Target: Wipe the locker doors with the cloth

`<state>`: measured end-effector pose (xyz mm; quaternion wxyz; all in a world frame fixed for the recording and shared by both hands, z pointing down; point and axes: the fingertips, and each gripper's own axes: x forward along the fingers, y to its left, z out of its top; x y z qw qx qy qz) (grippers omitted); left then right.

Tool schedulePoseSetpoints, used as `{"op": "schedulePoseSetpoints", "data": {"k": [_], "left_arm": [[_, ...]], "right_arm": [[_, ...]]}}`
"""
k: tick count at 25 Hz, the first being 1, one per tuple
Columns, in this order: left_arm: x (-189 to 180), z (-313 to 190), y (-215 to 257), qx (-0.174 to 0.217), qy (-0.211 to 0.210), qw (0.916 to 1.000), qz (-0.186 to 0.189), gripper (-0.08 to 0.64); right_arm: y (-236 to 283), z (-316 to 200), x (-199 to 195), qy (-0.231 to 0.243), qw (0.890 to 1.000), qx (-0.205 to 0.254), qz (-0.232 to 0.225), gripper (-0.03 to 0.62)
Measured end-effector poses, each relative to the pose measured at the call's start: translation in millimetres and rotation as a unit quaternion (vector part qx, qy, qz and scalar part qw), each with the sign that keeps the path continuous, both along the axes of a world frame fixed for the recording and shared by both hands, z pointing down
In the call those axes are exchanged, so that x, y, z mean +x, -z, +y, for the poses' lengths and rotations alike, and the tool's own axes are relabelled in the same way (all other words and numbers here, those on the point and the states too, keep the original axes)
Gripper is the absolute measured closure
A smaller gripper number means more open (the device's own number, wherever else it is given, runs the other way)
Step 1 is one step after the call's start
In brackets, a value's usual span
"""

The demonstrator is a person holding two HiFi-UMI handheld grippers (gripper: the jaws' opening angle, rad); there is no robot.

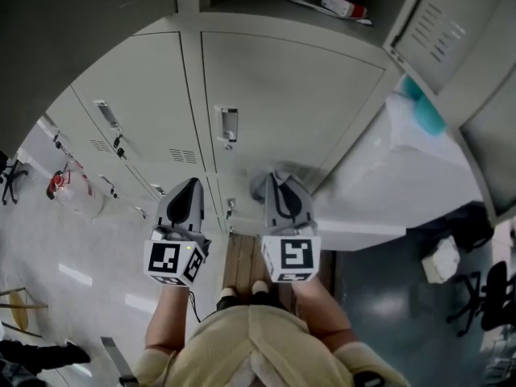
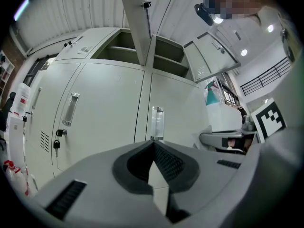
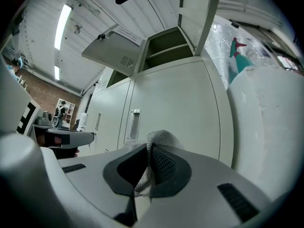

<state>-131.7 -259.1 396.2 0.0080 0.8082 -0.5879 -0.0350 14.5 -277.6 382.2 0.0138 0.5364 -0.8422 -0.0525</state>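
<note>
The cloth (image 3: pixel 160 137) sits pinched between the right gripper's (image 3: pixel 150 151) closed jaws, its tuft past the fingertips and seemingly short of the locker doors (image 3: pixel 175 103) ahead; the left gripper (image 2: pixel 153 146) is closed empty, so wiping looks unstarted.

Pale glossy floor (image 1: pixel 72 276) seen at left, darker floor (image 1: pixel 387 297) at right, grey lockers (image 1: pixel 282 95) ranged along the wall, black office chair (image 1: pixel 484 295) set aside, strip lights (image 3: pixel 61 25) mounted on a ribbed ceiling (image 3: pixel 142 18), brick wall (image 3: pixel 45 91) glimpsed beyond.
</note>
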Motion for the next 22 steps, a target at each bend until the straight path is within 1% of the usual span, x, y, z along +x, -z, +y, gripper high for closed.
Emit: {"op": "schedulePoseSetpoints", "data": {"k": [4,8,10,13,22], "left_arm": [[-2.5,0.8,-3.6,-0.002,-0.001,1.0000,-0.004,0.558],[-10.7,4.7,-7.4,-0.010,0.009,0.9999,0.002,0.558],[-13.9,6.6,-9.8,-0.015,0.014,0.9998,0.003,0.558],[-19.1,8.5,-13.6,-0.015,0.019,0.9997,-0.002,0.558],[-24.7,13.0,-20.0,-0.024,0.027,0.9994,0.001,0.558]], "right_arm": [[-6.2,1.8,-11.1,0.014,1.000,-0.006,0.006,0.588],[-12.8,7.5,-27.9,0.034,0.999,-0.012,0.014,0.588],[-18.3,9.1,-33.0,0.040,0.999,-0.022,0.014,0.588],[-25.2,8.4,-35.7,0.045,0.998,-0.037,0.012,0.588],[-28.5,6.5,-35.4,0.047,0.998,-0.043,0.012,0.588]]}}
